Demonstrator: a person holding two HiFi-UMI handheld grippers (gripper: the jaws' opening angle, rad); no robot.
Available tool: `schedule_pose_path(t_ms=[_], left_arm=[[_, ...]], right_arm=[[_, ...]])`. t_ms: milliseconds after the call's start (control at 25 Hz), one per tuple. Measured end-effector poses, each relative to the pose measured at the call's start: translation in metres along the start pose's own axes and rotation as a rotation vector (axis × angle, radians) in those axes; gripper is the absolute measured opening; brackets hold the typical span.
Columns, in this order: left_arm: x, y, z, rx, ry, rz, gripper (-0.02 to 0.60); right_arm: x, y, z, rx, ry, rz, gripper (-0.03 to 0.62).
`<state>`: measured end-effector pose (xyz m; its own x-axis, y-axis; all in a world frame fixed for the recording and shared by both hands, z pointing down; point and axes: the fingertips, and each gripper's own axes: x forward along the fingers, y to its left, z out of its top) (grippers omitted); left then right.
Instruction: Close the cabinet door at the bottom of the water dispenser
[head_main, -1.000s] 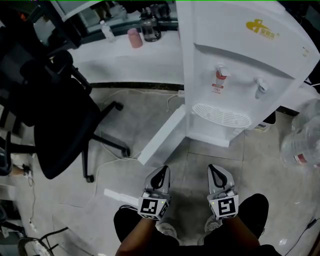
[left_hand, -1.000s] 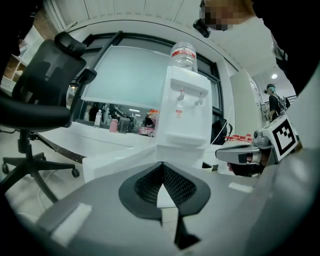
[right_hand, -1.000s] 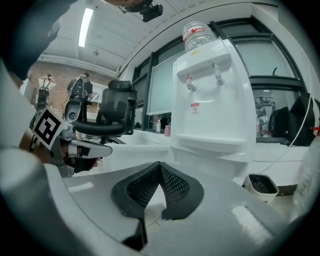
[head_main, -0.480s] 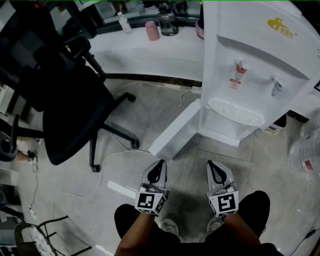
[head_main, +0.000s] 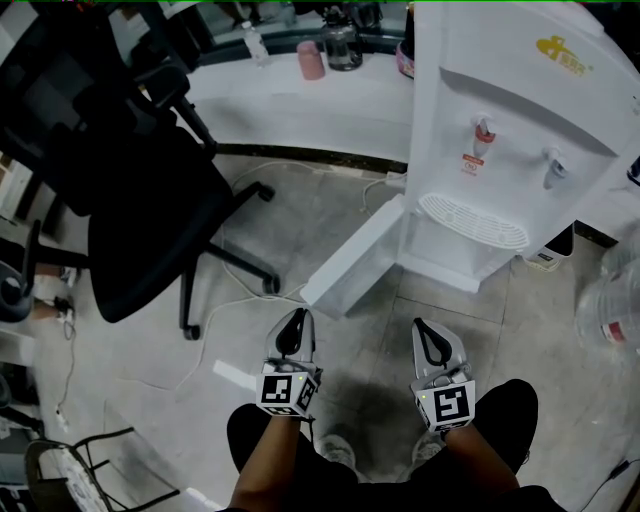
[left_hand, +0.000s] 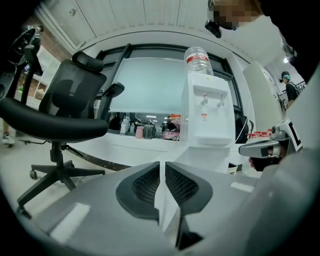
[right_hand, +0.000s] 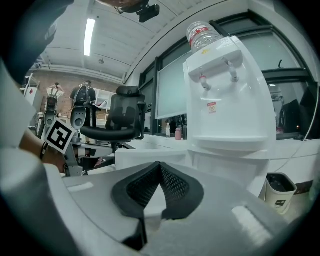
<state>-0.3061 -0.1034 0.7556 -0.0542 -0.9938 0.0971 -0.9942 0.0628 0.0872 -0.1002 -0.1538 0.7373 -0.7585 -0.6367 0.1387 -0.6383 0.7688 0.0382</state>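
The white water dispenser (head_main: 500, 100) stands at the upper right, with a bottle (left_hand: 198, 59) on top. Its bottom cabinet door (head_main: 352, 265) hangs wide open, swung out to the left over the floor. My left gripper (head_main: 297, 316) is held level, short of the door's free end and apart from it. Its jaws are opening to a narrow slit with nothing between them; in the left gripper view (left_hand: 162, 165) the door shows white beyond them. My right gripper (head_main: 424, 326) points at the dispenser (right_hand: 230, 100), tips (right_hand: 160, 164) together and empty.
A black office chair (head_main: 120, 200) stands at the left, with cables (head_main: 240, 285) on the floor by its base. A white counter (head_main: 300, 110) carrying a pink cup (head_main: 311, 62) runs behind. A clear water jug (head_main: 610, 290) and a small bin (right_hand: 279, 192) are at the right.
My left gripper has slid left, away from the right gripper. The head view has swung, so the dispenser sits further right.
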Motion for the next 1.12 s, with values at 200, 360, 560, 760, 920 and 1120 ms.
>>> schedule_pose_path(t_ms=[200,360,560,760,920,1120], left_arm=[[0.003,0.01,-0.007,0.0,0.013,-0.02,0.118],[0.015,0.001,-0.012,-0.005,0.029,-0.108,0.274],[0.032,-0.005,-0.021,0.022,0.065,-0.161,0.367],[0.04,-0.011,-0.023,0.035,0.073,-0.201,0.348],[0.043,-0.015,-0.022,0.031,0.068,-0.203,0.336],[0.04,-0.02,-0.025,0.033,0.066,-0.201,0.334]], right_arm=[[-0.001,0.006,0.005,-0.016,-0.009,0.006,0.003],[0.0,0.011,0.01,-0.042,-0.021,0.021,0.003],[-0.002,0.014,0.012,-0.064,-0.025,0.019,0.003],[-0.004,0.011,0.009,-0.063,-0.009,0.006,0.003],[-0.006,0.006,0.009,-0.068,-0.012,-0.006,0.003],[-0.006,-0.001,0.011,-0.043,-0.023,-0.029,0.003]])
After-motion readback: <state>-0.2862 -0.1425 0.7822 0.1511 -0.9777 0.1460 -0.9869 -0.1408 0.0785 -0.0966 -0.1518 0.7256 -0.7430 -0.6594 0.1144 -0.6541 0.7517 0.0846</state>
